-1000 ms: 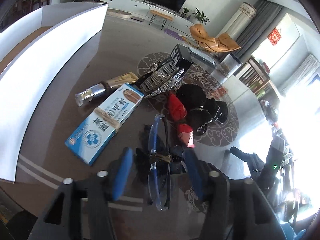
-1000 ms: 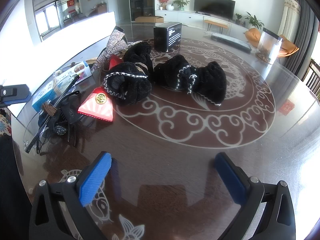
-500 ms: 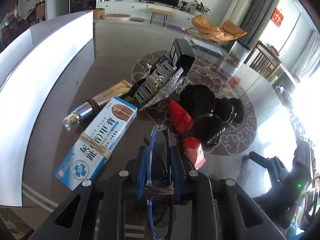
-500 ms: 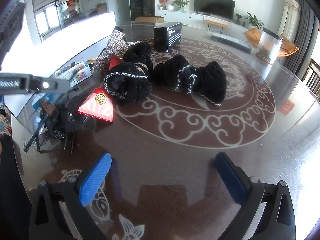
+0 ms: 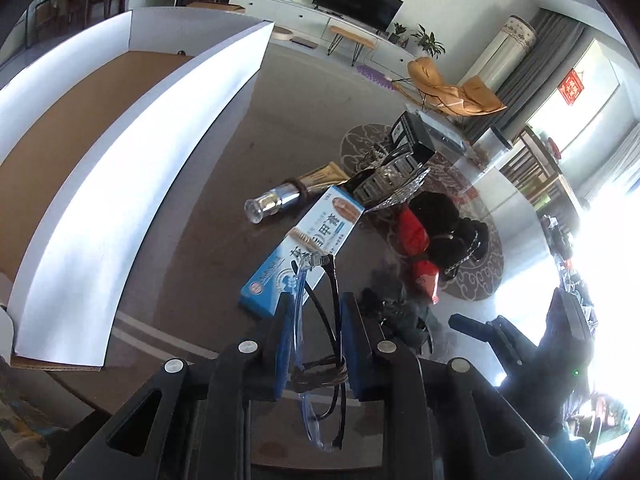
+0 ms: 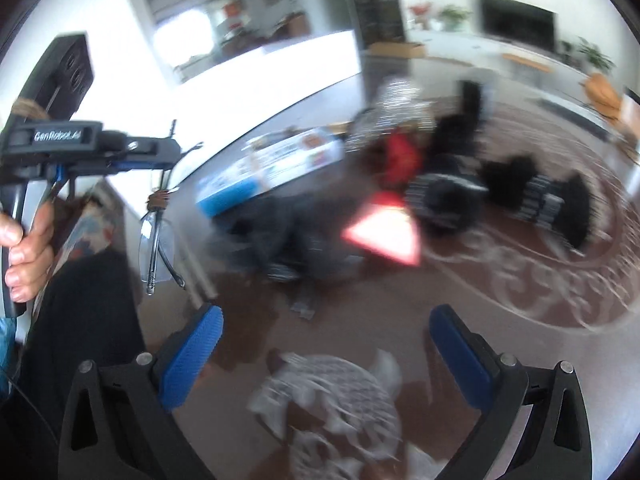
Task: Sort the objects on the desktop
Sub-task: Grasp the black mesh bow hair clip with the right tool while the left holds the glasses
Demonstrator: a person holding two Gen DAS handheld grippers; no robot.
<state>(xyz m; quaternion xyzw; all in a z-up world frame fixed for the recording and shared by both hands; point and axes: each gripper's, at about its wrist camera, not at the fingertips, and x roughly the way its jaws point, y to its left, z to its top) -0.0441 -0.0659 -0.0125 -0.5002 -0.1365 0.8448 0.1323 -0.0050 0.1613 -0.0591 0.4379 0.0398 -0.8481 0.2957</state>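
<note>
My left gripper (image 5: 316,304) is shut on a banded pair of glasses (image 5: 318,420), one blue-framed and one black-framed, held off the table. In the right wrist view the glasses (image 6: 156,236) hang below that left gripper (image 6: 132,164), with a hand on its handle. A blue-and-white carton (image 5: 308,248), a silver bottle (image 5: 272,202), a red packet (image 5: 416,240) and black fluffy items (image 5: 444,224) lie on the dark table. My right gripper (image 6: 326,320) is open over bare table, and its view is blurred.
A large cardboard box with white walls (image 5: 120,152) stands along the table's left. A sparkly hair clip (image 5: 388,180) and a black box (image 5: 412,140) sit farther back. A dark hair accessory (image 5: 396,312) lies just right of the held glasses.
The left jaws closed on the glasses and lifted them off the table, shifting toward the white-walled box. The right gripper swung left, still open, and its picture blurred.
</note>
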